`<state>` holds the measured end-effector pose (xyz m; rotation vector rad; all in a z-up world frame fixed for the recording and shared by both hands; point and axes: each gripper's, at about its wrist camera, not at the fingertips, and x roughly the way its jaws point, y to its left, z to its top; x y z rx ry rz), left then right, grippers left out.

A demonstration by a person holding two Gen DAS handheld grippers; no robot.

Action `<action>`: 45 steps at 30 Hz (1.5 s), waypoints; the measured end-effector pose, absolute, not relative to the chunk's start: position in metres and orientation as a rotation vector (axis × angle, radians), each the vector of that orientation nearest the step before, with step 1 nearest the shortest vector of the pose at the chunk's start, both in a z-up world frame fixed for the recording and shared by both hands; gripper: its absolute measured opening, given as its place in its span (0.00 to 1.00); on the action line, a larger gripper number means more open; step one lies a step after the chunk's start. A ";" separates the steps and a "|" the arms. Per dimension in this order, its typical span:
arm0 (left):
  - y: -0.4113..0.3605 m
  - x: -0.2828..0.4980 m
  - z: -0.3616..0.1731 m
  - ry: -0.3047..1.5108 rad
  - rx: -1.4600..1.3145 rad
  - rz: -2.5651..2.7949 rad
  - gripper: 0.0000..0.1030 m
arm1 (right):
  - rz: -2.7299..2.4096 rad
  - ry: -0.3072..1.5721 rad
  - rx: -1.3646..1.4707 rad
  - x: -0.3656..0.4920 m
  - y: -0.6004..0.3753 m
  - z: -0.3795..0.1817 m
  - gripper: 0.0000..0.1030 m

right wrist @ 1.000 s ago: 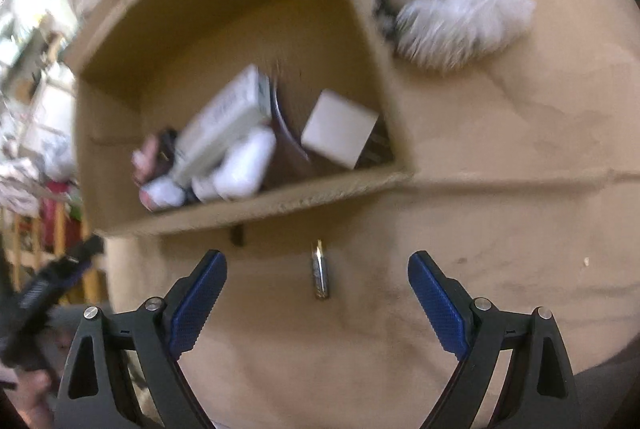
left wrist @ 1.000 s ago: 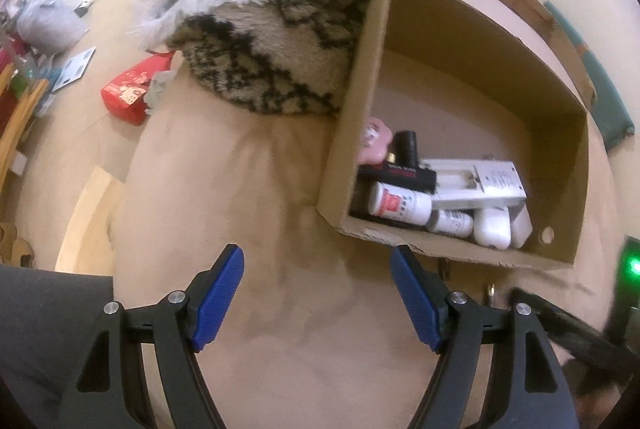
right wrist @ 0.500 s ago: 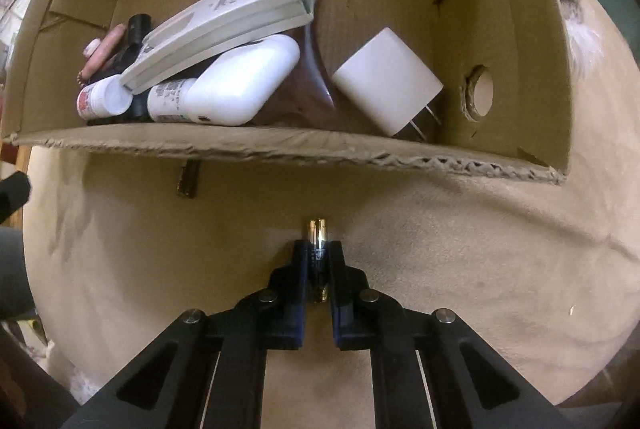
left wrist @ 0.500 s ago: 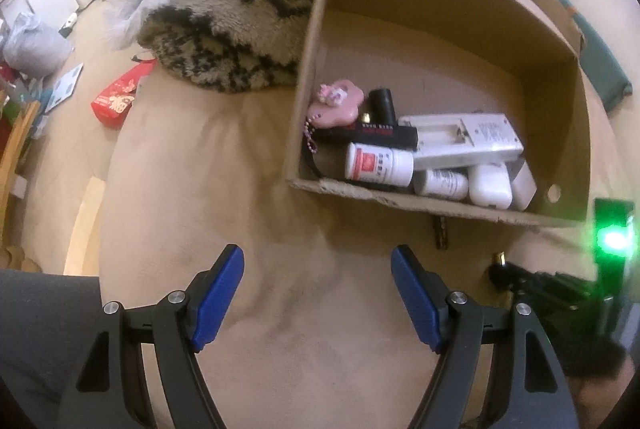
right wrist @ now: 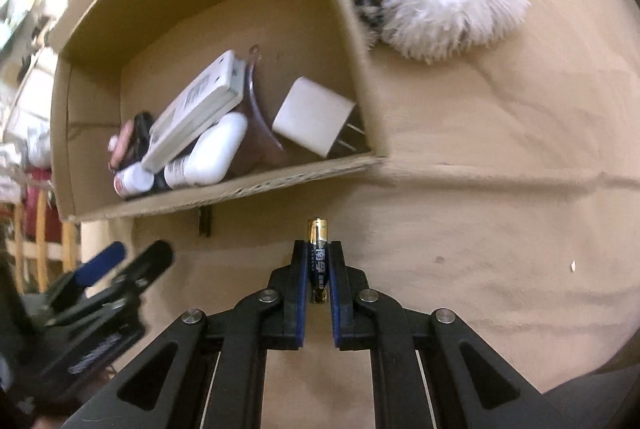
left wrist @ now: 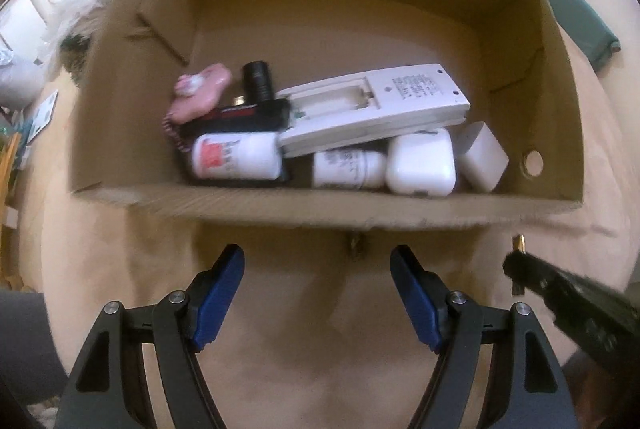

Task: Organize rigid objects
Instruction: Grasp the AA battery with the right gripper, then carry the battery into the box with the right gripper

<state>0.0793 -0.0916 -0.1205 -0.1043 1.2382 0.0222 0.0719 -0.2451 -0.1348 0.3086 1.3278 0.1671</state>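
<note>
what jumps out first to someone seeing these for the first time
The right gripper is shut on a small battery, pinched upright just in front of the cardboard box. In the box, a white remote with its battery bay open lies on a heap of white bottles. A second battery lies outside, ahead of the open left gripper.

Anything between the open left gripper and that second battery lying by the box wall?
Nothing visible. The left gripper is open over bare beige cover, and the second battery lies just ahead against the cardboard box front wall. That wall crowds its far side.
</note>
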 end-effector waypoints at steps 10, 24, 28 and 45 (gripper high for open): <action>-0.101 0.111 -0.154 1.280 -0.057 0.080 0.45 | 0.180 1.313 0.332 0.073 -0.263 -0.126 0.11; -0.074 0.110 -0.151 1.295 -0.047 0.050 0.09 | 0.188 1.311 0.309 0.073 -0.257 -0.125 0.11; -0.056 0.099 -0.147 1.304 -0.064 0.055 0.09 | 0.196 1.310 0.299 0.072 -0.254 -0.124 0.11; -0.017 0.050 -0.060 1.128 -0.080 0.058 0.09 | 0.345 1.186 0.263 0.050 -0.237 -0.080 0.11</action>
